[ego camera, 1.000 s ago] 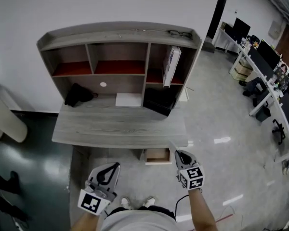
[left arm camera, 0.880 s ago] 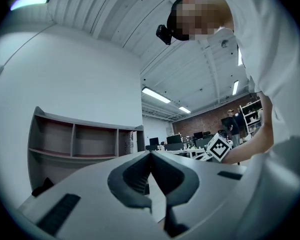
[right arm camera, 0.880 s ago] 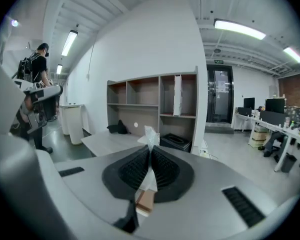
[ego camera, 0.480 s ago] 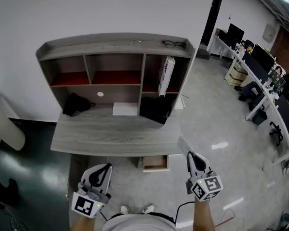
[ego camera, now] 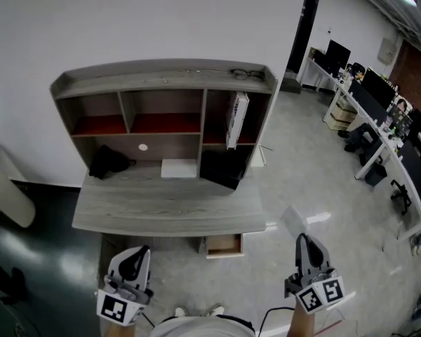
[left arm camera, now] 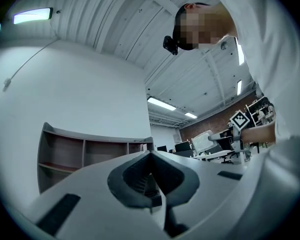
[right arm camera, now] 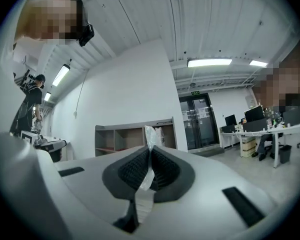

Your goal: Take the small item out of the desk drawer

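The grey wooden desk has its small drawer pulled open under the right end of the top. My right gripper is held up to the right of the drawer, well off the floor, shut on a small clear plastic packet. In the right gripper view the packet sticks out past the closed tips of the right gripper. My left gripper hovers in front of the desk's left half. In its own view the left gripper has its jaws together with nothing between them.
A shelf hutch stands on the desk with a black bag, a white sheet, a black box and an upright carton. Glasses lie on top. Office desks with monitors line the right side.
My right gripper has moved away from the drawer, to the right and upward, with the packet in it. The left gripper has drifted slightly lower in the picture. The head view has pulled back.
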### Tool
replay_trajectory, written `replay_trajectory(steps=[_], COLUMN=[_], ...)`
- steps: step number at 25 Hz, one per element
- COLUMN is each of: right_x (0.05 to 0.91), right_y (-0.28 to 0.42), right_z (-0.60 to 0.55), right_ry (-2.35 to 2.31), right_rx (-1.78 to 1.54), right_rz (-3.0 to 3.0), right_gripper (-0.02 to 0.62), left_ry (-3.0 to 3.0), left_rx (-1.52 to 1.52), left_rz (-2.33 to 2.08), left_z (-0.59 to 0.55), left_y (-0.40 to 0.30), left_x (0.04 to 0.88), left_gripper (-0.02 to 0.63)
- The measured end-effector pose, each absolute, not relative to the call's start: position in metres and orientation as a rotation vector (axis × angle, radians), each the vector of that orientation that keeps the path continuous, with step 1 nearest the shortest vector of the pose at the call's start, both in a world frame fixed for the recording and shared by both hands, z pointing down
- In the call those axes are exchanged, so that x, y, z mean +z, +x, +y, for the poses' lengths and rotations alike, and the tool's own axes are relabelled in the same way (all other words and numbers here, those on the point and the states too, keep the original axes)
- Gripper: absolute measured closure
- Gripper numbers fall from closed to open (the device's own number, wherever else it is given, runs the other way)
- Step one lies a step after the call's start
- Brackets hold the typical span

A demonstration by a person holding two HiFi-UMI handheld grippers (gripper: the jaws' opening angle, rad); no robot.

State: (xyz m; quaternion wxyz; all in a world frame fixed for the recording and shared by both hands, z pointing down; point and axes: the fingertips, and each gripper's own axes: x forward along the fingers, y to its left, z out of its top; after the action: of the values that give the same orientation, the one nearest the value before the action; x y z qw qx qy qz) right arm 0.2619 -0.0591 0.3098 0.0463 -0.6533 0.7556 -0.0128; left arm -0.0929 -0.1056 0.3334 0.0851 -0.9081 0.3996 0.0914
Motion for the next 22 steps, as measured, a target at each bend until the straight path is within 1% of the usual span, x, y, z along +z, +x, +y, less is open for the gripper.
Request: replay_trajectory(steps=[12,22], right_x=[0.292,0.298], right_y=[0.279,0.264], right_z=[-0.005,-0.009], right_ry=[-2.078,-2.067], right_rx=[0.041,0.058], right_rz=[2.189,2.239], right_gripper=[0.569,0.569], left_ry=[-2.666,-2.674], left_rx=[0.283,0.259], left_rz=[1.282,1.281], left_z=[-0.098,-0.092], left_y=[-0.114,-0.114], left_x=[0.34,0.336], left_gripper=[0.591,0.591])
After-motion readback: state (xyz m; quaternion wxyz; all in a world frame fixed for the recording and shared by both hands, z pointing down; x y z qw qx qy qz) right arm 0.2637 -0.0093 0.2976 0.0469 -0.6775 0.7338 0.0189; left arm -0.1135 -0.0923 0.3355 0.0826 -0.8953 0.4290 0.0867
